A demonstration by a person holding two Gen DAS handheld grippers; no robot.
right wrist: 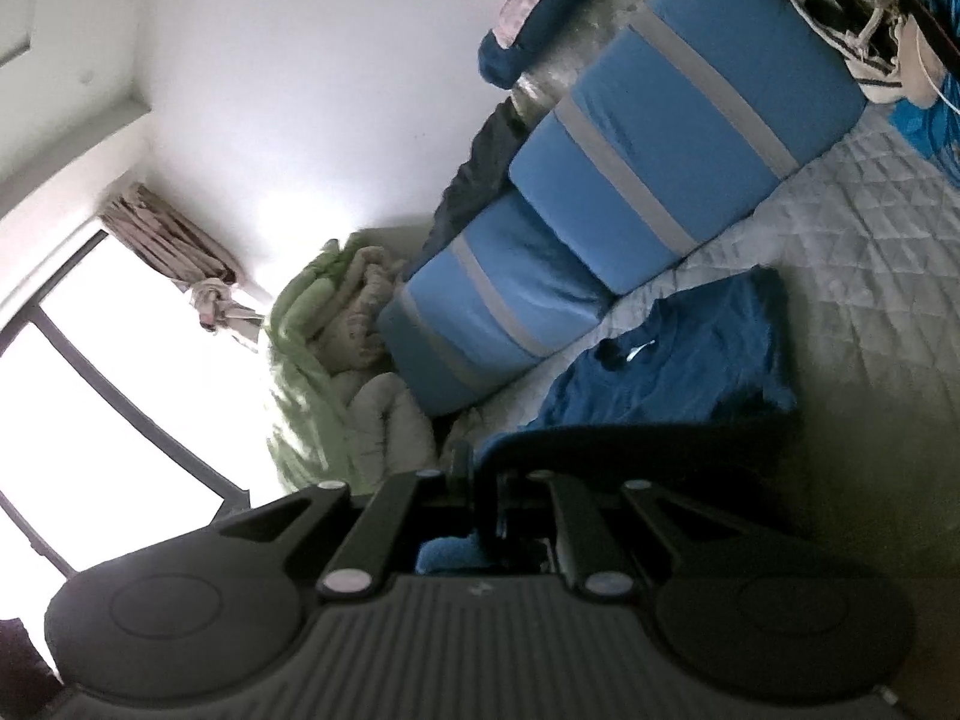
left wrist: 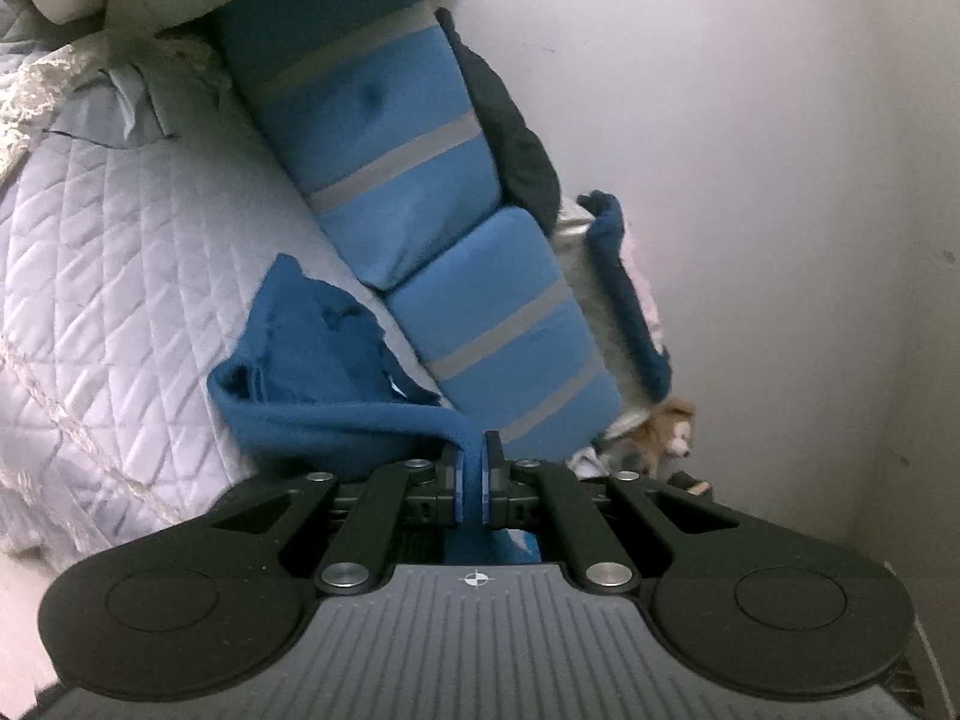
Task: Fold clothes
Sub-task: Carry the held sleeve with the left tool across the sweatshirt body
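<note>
A dark blue garment (left wrist: 312,360) lies partly on the quilted grey bedspread (left wrist: 120,264), below two blue cushions. My left gripper (left wrist: 473,450) is shut on an edge of the blue garment, and the cloth runs up between its fingers. In the right wrist view the same blue garment (right wrist: 672,360) lies spread on the bedspread (right wrist: 870,228). My right gripper (right wrist: 483,468) is shut on another edge of it, with a dark fold of cloth stretching off to the right.
Two blue cushions with grey stripes (left wrist: 396,138) (right wrist: 690,144) lean against the white wall (left wrist: 750,180). A pile of green and beige bedding (right wrist: 336,330) sits by the window (right wrist: 90,372). A stuffed toy (left wrist: 666,426) and dark clothes (left wrist: 510,120) lie behind the cushions.
</note>
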